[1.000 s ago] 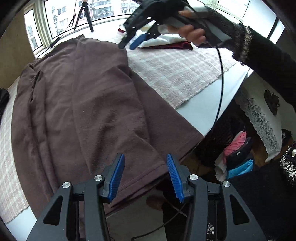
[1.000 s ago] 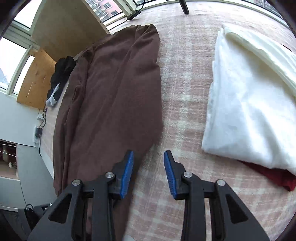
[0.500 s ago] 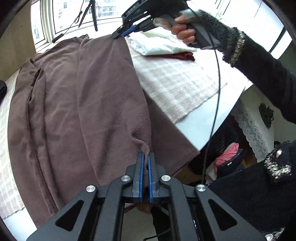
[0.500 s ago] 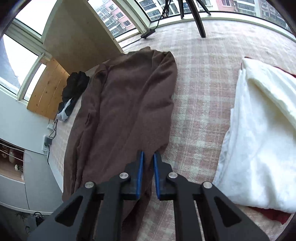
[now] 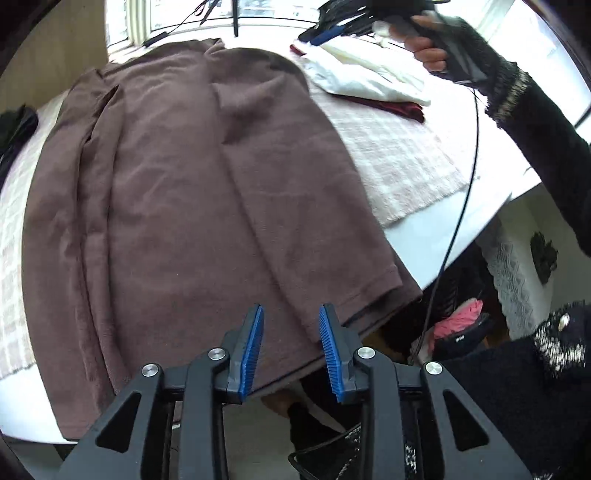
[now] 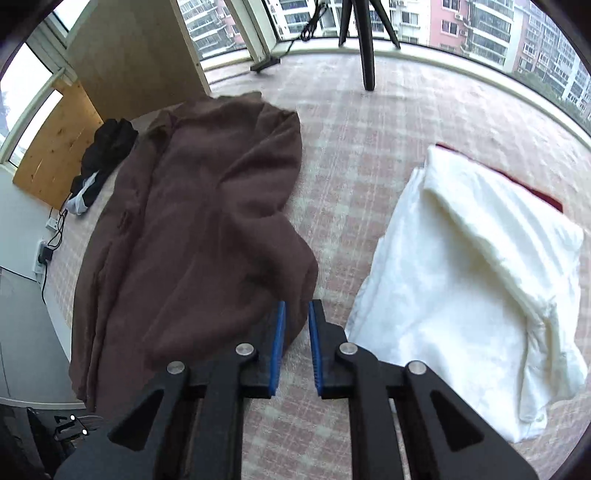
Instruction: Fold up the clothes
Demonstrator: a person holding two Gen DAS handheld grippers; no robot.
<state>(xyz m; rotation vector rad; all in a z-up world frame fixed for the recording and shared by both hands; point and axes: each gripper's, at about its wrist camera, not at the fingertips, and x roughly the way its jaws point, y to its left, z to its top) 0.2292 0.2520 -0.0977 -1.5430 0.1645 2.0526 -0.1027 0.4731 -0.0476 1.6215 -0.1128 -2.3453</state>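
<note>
home, high-rise sunroom | apartment blocks [image 6: 480, 26] outside windows | lace cloth [image 5: 513, 266] | clothes piles

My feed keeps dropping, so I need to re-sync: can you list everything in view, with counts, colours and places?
garment: one, brown, spread on the table, hem over the near edge
cloth: one, pink-and-white check, covering the table
white stack: one, folded, right of the garment
red item: one, dark red, under the white stack
black clothing: one pile, beyond the garment's far side
tripod: one, black, by the window
pink item: one, below the table edge
left gripper: black with blue pads, open above the hem
right gripper: black with blue pads, slightly parted at the garment's edge
hand: one, holding the right gripper, black sleeve
</note>
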